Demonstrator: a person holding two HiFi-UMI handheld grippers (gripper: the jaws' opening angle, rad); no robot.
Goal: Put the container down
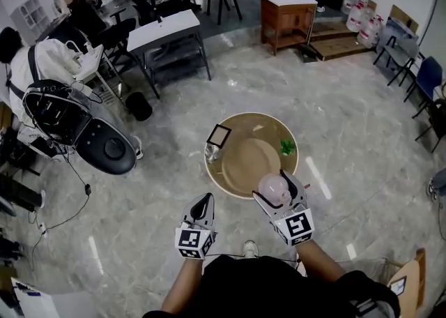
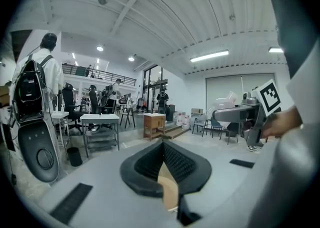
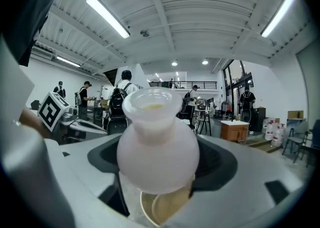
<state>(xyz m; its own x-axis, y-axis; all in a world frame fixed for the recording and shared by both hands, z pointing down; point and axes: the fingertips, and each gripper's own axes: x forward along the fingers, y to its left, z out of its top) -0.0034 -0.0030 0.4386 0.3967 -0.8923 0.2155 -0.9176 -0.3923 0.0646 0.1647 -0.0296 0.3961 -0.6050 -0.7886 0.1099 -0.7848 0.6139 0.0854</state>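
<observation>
A milky white, round-bellied container (image 1: 272, 188) with a flared neck is upright between the jaws of my right gripper (image 1: 277, 185), above the near edge of the round wooden table (image 1: 272, 123). It fills the right gripper view as the container (image 3: 157, 147), with the right gripper (image 3: 159, 137) shut on its belly. My left gripper (image 1: 203, 205) hangs just off the table's near left side, its jaws pressed together with nothing held. The left gripper (image 2: 162, 144) shows closed in its own view, and the container (image 2: 232, 103) appears far right there.
On the table lie a tan plate (image 1: 251, 160), a small framed card (image 1: 219, 135), a glass (image 1: 211, 151) and a green sprig (image 1: 287, 146). A black seat shell (image 1: 104, 146) and bin (image 1: 139, 106) stand left, with a grey desk (image 1: 167, 31) and wooden cabinet (image 1: 287, 17) beyond.
</observation>
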